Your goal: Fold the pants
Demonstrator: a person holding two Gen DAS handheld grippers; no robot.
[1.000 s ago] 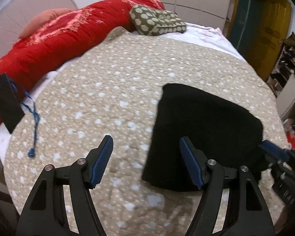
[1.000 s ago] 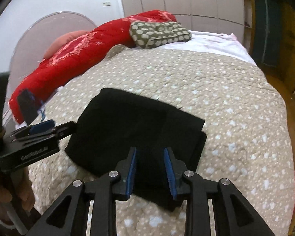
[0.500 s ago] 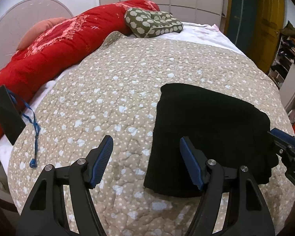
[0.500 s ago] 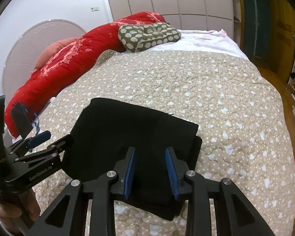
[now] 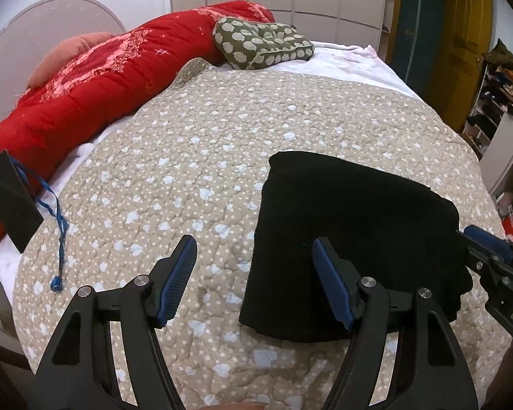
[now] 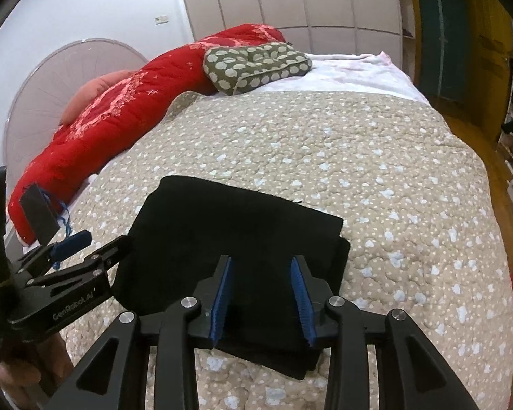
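The black pants [image 5: 355, 225] lie folded into a flat rectangle on the beige spotted quilt [image 5: 205, 157]; they also show in the right wrist view [image 6: 236, 239]. My left gripper [image 5: 254, 259] is wide open and empty above the quilt at the pants' left edge, its right finger over the cloth. My right gripper [image 6: 262, 275] is partly open and empty, held above the near end of the pants. Each gripper shows at the edge of the other's view: the right one [image 5: 489, 249] and the left one [image 6: 71, 256].
A red duvet [image 5: 95, 78] lies along the left side, with a green spotted cushion [image 5: 263, 44] at the far end. A black card with a blue cord [image 5: 12, 201] lies at the left. Wardrobes, a yellow door [image 5: 461, 51] and shelves stand beyond the bed.
Both grippers have risen and drawn back a little from the pants, which lie still. The right gripper's jaws have opened slightly wider.
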